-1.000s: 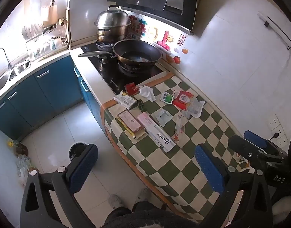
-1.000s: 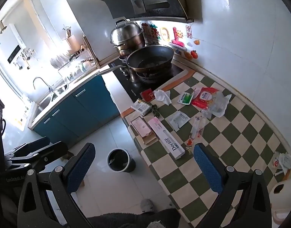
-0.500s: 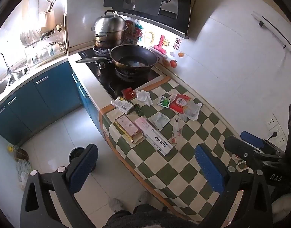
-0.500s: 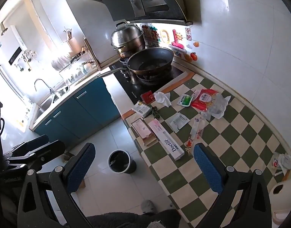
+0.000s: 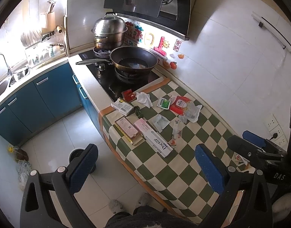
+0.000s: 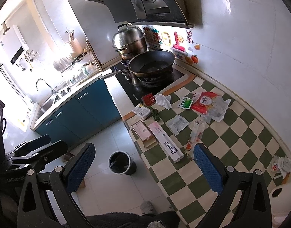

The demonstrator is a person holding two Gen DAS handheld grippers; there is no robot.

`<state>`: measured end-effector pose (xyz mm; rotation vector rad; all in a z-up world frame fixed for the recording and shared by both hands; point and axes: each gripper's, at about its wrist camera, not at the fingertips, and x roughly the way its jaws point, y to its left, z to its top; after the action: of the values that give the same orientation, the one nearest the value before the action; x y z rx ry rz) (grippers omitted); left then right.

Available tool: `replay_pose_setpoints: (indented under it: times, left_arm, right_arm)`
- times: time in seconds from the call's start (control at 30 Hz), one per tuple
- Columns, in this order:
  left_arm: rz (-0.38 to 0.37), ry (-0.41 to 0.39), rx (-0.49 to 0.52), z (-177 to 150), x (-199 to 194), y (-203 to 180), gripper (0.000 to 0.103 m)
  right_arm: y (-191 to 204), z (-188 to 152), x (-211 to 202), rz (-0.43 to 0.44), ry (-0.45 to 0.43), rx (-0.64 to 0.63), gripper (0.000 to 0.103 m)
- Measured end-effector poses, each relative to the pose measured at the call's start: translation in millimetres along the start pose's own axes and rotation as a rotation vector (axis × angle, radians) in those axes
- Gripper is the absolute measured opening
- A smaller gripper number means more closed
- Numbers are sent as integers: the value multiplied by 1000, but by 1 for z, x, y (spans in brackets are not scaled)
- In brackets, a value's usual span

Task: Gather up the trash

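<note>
Trash lies on a green-and-cream checked counter cloth (image 5: 164, 171): a long white "Doctor" box (image 5: 153, 137) (image 6: 165, 142), a pink box (image 5: 127, 129), a small carton (image 5: 122, 106), a crumpled tissue (image 5: 144, 98) (image 6: 163, 99), a red wet-wipes pack (image 5: 179, 102) (image 6: 206, 100), clear wrappers (image 5: 192, 111) and a green sachet (image 5: 164, 103). A dark bin (image 6: 121, 162) (image 5: 77, 154) stands on the floor beside the counter. My left gripper (image 5: 145, 169) and right gripper (image 6: 143, 169) are both open and empty, held high above counter and floor.
A wok (image 5: 134, 59) and a steel steamer pot (image 5: 109, 31) sit on the hob behind the trash. Blue cabinets (image 5: 40, 98) and a sink (image 6: 50, 100) run along the left. More paper scraps (image 6: 282, 164) lie at the counter's right end. The tiled wall borders the counter.
Both grippers have shifted slightly; the counter and trash sit a little lower and nearer in the views. Nothing was picked up, and both stay open.
</note>
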<state>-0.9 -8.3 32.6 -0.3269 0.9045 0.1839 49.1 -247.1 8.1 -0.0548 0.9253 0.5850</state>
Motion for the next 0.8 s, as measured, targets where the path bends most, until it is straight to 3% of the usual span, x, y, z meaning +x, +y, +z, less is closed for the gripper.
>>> replay_pose_setpoints:
  times: [0.8]
  left_arm:
    - [-3, -3, 0, -3, 0, 0, 103]
  right_arm:
    - [-2, 5, 2, 1, 3, 1, 103]
